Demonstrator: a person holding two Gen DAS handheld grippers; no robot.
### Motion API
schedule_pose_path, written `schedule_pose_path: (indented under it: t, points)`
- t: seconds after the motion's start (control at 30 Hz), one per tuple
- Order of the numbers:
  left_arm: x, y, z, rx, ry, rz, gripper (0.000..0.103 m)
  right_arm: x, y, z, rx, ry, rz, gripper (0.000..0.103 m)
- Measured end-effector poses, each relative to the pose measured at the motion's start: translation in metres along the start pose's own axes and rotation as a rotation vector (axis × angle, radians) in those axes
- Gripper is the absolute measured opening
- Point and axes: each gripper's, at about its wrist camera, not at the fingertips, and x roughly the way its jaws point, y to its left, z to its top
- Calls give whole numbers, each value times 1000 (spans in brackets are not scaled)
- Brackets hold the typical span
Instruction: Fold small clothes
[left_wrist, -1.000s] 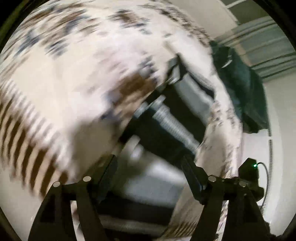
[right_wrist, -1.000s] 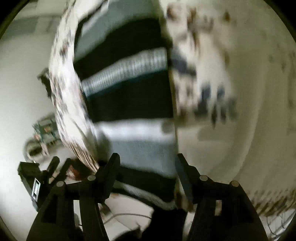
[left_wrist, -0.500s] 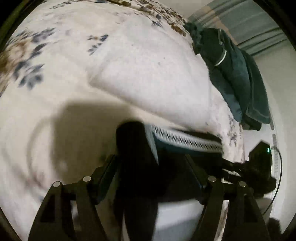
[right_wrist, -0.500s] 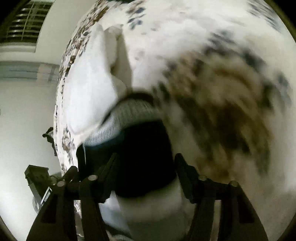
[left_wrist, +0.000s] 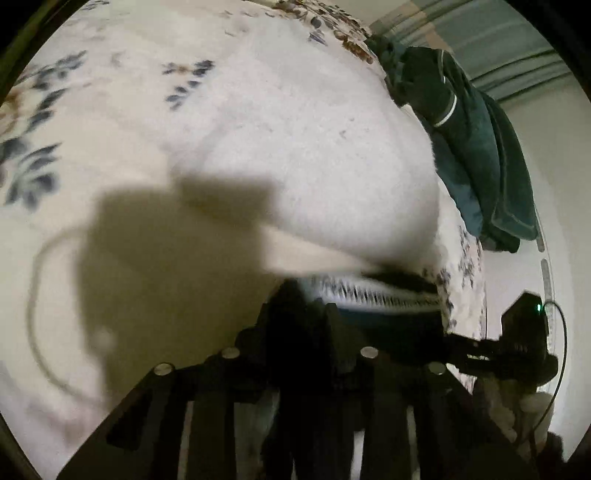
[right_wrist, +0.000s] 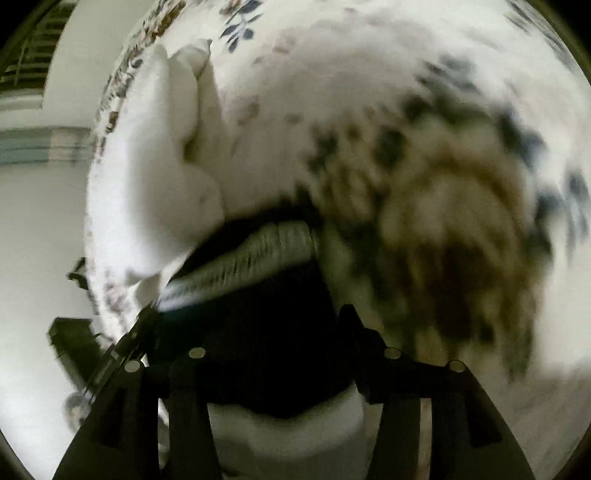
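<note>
Bedroom, mid-fold. Closing the jaws of the left gripper (left_wrist: 308, 314) on a thick fold of the dark striped garment (left_wrist: 373, 293), nearly together now, with black cloth pinched between them. Opening the jaws of the right gripper (right_wrist: 247, 317) at the same moment, well apart, with the same garment's black body filling the gap and no firm pinch to be made out there.

Holding the garment low over the bed (left_wrist: 129, 295), near the front of the floral cover, just in front of a folded white cloth (left_wrist: 314, 166) and well apart from a heap of dark green clothes (left_wrist: 472, 147) at the far edge.

Running the long axis crosswise: from the left jaws off to the right along the zigzag-trimmed band, from the right jaws off to the left along the grey ribbed band (right_wrist: 240, 254). Spanning the gap between the two hands, then, rather than pointing away from either. Lying directly ahead of and between both pairs of jaws, neither hand clearly nearer.

Judging by this, probably about to lay the folded piece down toward the white cloth, a move depending on keeping that crosswise axis square to the bed's edge. With only the left side properly clamped, risking a sag or twist at the right end. Too blurred for naming the garment's kind or its hem end.
</note>
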Motion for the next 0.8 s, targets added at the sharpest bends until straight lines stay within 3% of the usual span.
schedule_pose_path:
  t: [0.03, 0.07, 0.1, 0.17, 0.23, 0.3, 0.4, 0.53, 0.67, 0.8]
  points:
    - [-9, 1, -6, -7, -7, -11, 41, -6, -3, -13, 9, 2, 15, 52]
    - [-18, 1, -12, -15, -15, -20, 62, -9, -5, -26, 13, 14, 36, 52]
    - [-27, -2, -21, -24, -30, -20, 71, -9, -4, -41, 9, 38, 56, 52]
    - [-45, -7, -43, -43, -69, 35, 74, -1, 6, -74, -37, 85, 49, 53]
    - [-47, -16, -64, -29, -56, 99, 74, 15, 27, -95, -161, 125, -118, 53]
    - [-33, -22, -76, 12, -30, 198, 74, 36, 48, -103, -284, 103, -293, 52]
    - [-1, -12, -89, 9, 20, 271, 74, 74, 58, -101, -329, 76, -420, 56]
    - [-17, 6, -85, -132, 2, 165, 74, 78, 77, -94, -330, 107, -480, 61]
    - [-64, 25, -96, -237, -59, 24, 74, 37, 65, -100, -234, 76, -367, 61]
    - [-61, 26, -112, -236, 2, -38, 74, 5, 26, -121, -103, 46, -261, 62]
